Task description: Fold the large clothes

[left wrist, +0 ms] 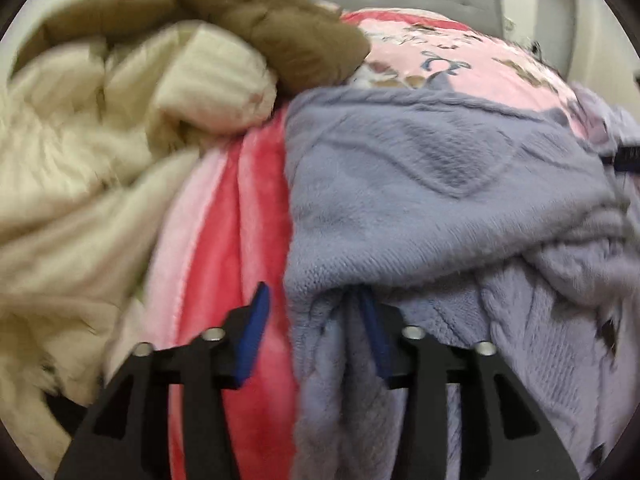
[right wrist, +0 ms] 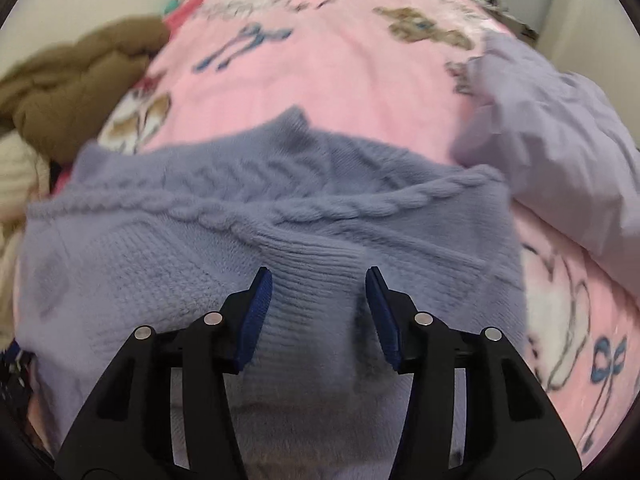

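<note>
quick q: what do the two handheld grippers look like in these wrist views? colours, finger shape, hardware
Both look identical. The left gripper and right gripper each have two matte black, angular plastic fingers with cut-out slots, tapering toward the tip. Each finger carries a dark blue pad on its inner face and two round silver fasteners on top. No cables, labels, hands or sleeves are visible.

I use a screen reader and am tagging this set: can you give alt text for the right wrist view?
The right gripper hangs with open jaws either side of a ribbed fold of a lavender cable-knit sweater lying on a pink printed blanket. A brown puffy garment sits at left, a pale lilac garment at right.
</note>
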`<state>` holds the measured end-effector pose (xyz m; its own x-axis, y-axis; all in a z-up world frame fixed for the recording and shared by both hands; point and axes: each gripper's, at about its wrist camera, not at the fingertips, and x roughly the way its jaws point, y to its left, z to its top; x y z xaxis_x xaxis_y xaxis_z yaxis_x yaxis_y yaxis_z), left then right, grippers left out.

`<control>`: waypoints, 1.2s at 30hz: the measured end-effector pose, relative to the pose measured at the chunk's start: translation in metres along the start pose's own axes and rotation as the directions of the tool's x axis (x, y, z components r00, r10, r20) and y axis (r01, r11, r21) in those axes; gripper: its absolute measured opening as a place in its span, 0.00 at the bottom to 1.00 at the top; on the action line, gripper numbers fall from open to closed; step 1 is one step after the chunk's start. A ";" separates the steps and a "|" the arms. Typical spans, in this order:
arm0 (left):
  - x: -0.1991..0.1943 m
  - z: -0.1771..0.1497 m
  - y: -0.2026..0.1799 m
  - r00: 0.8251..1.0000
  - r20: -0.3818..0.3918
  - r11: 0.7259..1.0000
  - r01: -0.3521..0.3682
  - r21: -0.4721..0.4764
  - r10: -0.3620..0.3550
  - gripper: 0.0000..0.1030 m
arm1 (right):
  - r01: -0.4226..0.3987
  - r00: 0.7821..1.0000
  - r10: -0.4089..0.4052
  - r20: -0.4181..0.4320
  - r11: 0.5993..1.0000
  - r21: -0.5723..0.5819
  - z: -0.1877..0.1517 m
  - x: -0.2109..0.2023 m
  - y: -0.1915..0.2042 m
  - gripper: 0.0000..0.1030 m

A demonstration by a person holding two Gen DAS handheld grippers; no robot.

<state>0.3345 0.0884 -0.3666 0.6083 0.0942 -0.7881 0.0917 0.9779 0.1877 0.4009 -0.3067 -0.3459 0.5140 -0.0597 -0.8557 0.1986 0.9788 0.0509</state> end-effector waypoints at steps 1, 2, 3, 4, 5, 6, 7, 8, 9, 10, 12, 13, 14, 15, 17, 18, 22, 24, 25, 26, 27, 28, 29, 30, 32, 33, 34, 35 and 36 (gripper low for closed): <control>-0.005 0.000 -0.002 1.000 0.009 1.000 -0.005 0.022 0.005 0.54 | 0.011 0.999 -0.011 0.032 1.000 0.001 -0.003 -0.009 -0.001 0.46; -0.011 0.000 -0.003 1.000 0.020 0.999 -0.008 0.034 0.007 0.55 | 0.003 0.997 -0.002 0.078 1.000 -0.014 -0.008 -0.021 -0.001 0.46; -0.017 0.000 -0.004 0.999 0.034 0.999 -0.003 0.042 0.002 0.55 | -0.015 0.995 0.018 0.101 0.999 -0.035 -0.010 -0.027 0.001 0.47; -0.024 0.002 -0.004 0.999 0.053 0.999 0.000 0.054 -0.003 0.55 | -0.072 0.991 0.081 0.110 0.994 -0.082 -0.015 -0.035 0.007 0.50; -0.029 0.005 -0.006 0.998 0.068 0.998 -0.002 0.062 -0.002 0.55 | -0.126 0.987 0.136 0.089 0.986 -0.109 -0.018 -0.037 0.011 0.56; -0.036 0.011 -0.007 0.996 0.090 0.998 0.004 0.062 -0.009 0.55 | -0.181 0.980 0.191 0.057 0.973 -0.142 -0.021 -0.038 0.018 0.68; -0.041 0.020 -0.007 0.993 0.107 0.998 0.040 0.050 -0.045 0.56 | -0.205 0.976 0.216 0.042 0.961 -0.184 -0.026 -0.039 0.027 0.68; -0.043 0.028 -0.007 0.990 0.117 0.997 0.073 0.040 -0.077 0.62 | -0.189 0.977 0.208 0.053 0.951 -0.244 -0.033 -0.039 0.039 0.68; -0.043 0.040 -0.010 0.985 0.131 0.993 0.114 0.029 -0.116 0.67 | -0.171 0.979 0.195 0.063 0.947 -0.270 -0.037 -0.039 0.044 0.68; -0.039 0.050 -0.014 0.981 0.138 0.991 0.131 0.025 -0.133 0.76 | -0.152 0.982 0.178 0.060 0.941 -0.304 -0.041 -0.034 0.051 0.68; -0.020 0.063 -0.026 0.982 0.129 0.990 0.135 0.034 -0.139 0.77 | -0.154 0.985 0.172 0.030 0.936 -0.318 -0.045 -0.025 0.059 0.68; -0.010 0.065 -0.031 0.983 0.119 0.990 0.138 0.041 -0.142 0.77 | -0.140 0.988 0.155 0.024 0.938 -0.318 -0.047 -0.019 0.061 0.69; -0.001 0.066 -0.034 0.983 0.105 0.988 0.146 0.041 -0.150 0.77 | -0.131 0.989 0.145 0.020 0.941 -0.311 -0.047 -0.013 0.061 0.70; 0.015 0.069 -0.037 0.982 0.063 0.983 0.178 0.037 -0.180 0.77 | -0.120 0.992 0.128 0.011 0.950 -0.289 -0.048 -0.007 0.058 0.76; 0.042 0.071 -0.041 0.974 -0.021 0.974 0.225 0.006 -0.224 0.77 | -0.116 0.993 0.111 -0.034 0.964 -0.241 -0.051 0.005 0.052 0.86; 0.052 0.070 -0.041 0.972 -0.046 0.973 0.232 -0.007 -0.232 0.77 | -0.136 0.990 0.127 -0.056 0.967 -0.216 -0.053 0.012 0.046 0.88; 0.068 0.063 -0.037 0.960 -0.058 0.961 0.269 -0.066 -0.273 0.83 | -0.159 0.987 0.155 -0.034 0.964 -0.215 -0.063 0.019 0.042 0.91; 0.071 0.059 -0.036 0.957 -0.049 0.957 0.281 -0.064 -0.285 0.86 | -0.154 0.988 0.155 -0.015 0.960 -0.234 -0.067 0.022 0.042 0.92; 0.073 0.057 -0.037 0.958 -0.042 0.958 0.282 -0.053 -0.284 0.88 | -0.160 0.987 0.162 -0.010 0.960 -0.231 -0.068 0.025 0.041 0.92; 0.074 0.055 -0.038 0.959 -0.034 0.959 0.281 -0.041 -0.282 0.89 | -0.174 0.984 0.177 -0.007 0.960 -0.221 -0.068 0.028 0.038 0.93; 0.073 0.054 -0.039 0.960 -0.028 0.960 0.278 -0.033 -0.279 0.90 | -0.185 0.982 0.188 -0.004 0.959 -0.213 -0.068 0.028 0.036 0.93; 0.073 0.054 -0.039 0.960 -0.028 0.960 0.278 -0.037 -0.279 0.90 | -0.196 0.980 0.199 -0.004 0.959 -0.205 -0.066 0.029 0.034 0.93; 0.073 0.056 -0.039 0.959 -0.031 0.960 0.279 -0.039 -0.280 0.90 | -0.205 0.978 0.207 -0.009 0.958 -0.198 -0.065 0.029 0.033 0.93; 0.071 0.059 -0.038 0.959 -0.037 0.960 0.279 -0.041 -0.280 0.90 | -0.213 0.977 0.213 -0.019 0.958 -0.194 -0.063 0.027 0.033 0.93; 0.060 0.063 -0.037 0.961 -0.024 0.960 0.274 -0.055 -0.275 0.90 | -0.214 0.977 0.210 -0.039 0.959 -0.184 -0.056 0.018 0.031 0.92; 0.053 0.063 -0.035 0.960 -0.008 0.959 0.278 -0.061 -0.279 0.90 | -0.198 0.980 0.195 -0.035 0.964 -0.179 -0.054 0.011 0.032 0.92; 0.046 0.063 -0.036 0.960 0.004 0.957 0.281 -0.065 -0.282 0.92 | -0.186 0.982 0.189 0.000 0.966 -0.181 -0.053 0.000 0.033 0.92; 0.039 0.063 -0.036 0.957 0.021 0.955 0.289 -0.067 -0.288 0.93 | -0.192 0.978 0.204 0.040 0.960 -0.203 -0.055 -0.012 0.036 0.92; 0.030 0.060 -0.038 0.954 0.035 0.951 0.301 -0.069 -0.299 0.93 | -0.198 0.975 0.216 0.057 0.955 -0.220 -0.056 -0.019 0.038 0.92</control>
<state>0.3961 0.0430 -0.3623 0.5804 -0.2094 -0.7869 0.2157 0.9714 -0.0993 0.3516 -0.2568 -0.3563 0.5916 0.1416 -0.7937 -0.0963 0.9898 0.1048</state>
